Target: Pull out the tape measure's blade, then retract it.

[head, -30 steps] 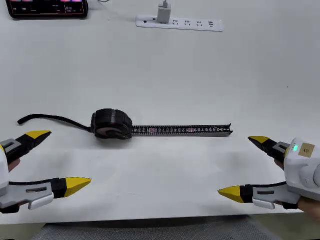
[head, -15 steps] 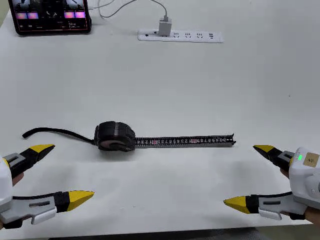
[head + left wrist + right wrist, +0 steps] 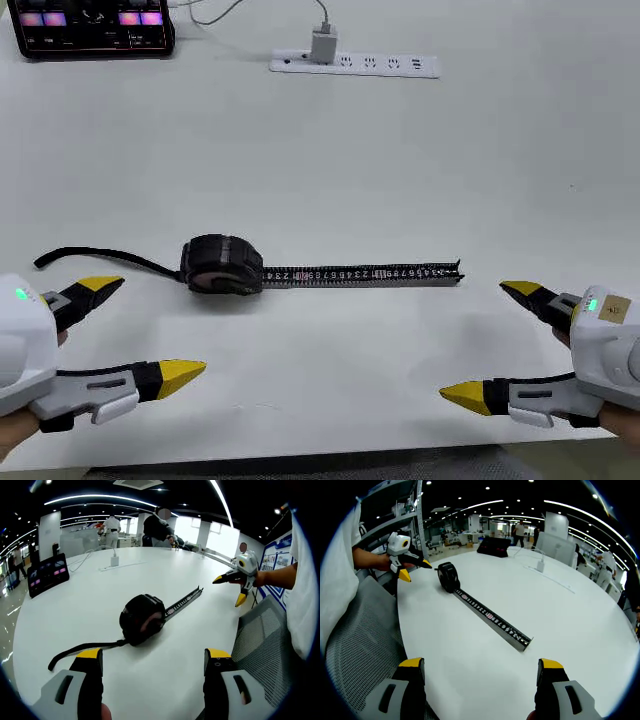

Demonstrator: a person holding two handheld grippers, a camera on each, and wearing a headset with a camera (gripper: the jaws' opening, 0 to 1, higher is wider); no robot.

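**Blade lying drawn out, both tongs hanging open and empty**

Over the last second almost nothing is changing on the surface (image 3: 330, 170). The view is shifting a little with the head, but the tape measure (image 3: 222, 266) is staying where it was. Its blade (image 3: 370, 273) is reaching out to the right by the same length as before, and its end hook (image 3: 458, 270) is resting flat. The black strap (image 3: 100, 258) is trailing off to the left of the case. The left tongs (image 3: 158, 326) are showing more of their body at the near edge, though that may be the camera moving rather than the hand.

Judging by this, the pull-out half is looking done and the retraction is not yet beginning. The blade is holding its length unaided, so a lock is probably engaged and will likely need releasing.

The left tongs are standing spread wide, gripping nothing and touching nothing, near the case on the strap side. The right tongs (image 3: 475, 340) are likewise gaping and empty, hovering just beyond the hook and clear of it.
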